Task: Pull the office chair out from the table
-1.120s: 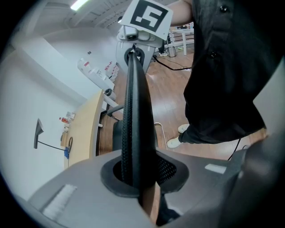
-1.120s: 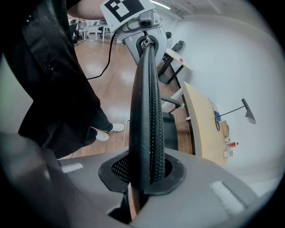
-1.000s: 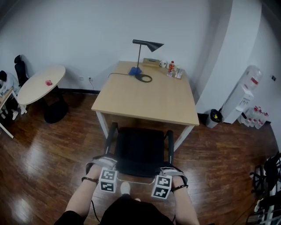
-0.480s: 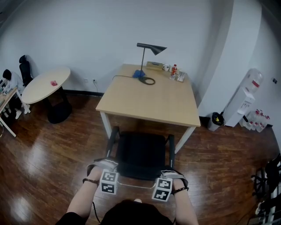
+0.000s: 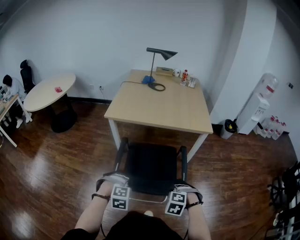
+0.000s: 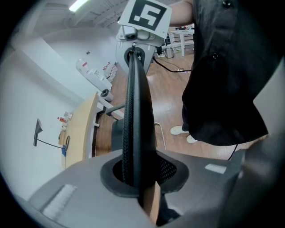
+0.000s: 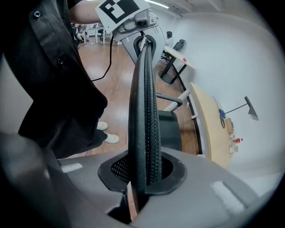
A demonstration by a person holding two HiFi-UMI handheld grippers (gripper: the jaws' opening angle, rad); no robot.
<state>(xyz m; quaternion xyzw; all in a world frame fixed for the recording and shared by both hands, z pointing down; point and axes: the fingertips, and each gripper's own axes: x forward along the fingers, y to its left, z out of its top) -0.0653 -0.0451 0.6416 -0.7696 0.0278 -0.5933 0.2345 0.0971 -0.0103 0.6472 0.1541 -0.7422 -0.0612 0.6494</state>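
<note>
Now | left claw (image 6: 136, 178) | clamped on office chair (image 5: 151, 165) backrest

Bright, even indoor light from overhead, with only soft, faint shadows. Pale glare patches shine on the dark wooden floor (image 5: 37, 178) left of the table (image 5: 159, 105). Wide-angle lenses bend straight lines and blacken every corner. In the left gripper view, a ceiling light strip (image 6: 81, 4) glows above the table, and the nearest foreground is blurred.
</note>
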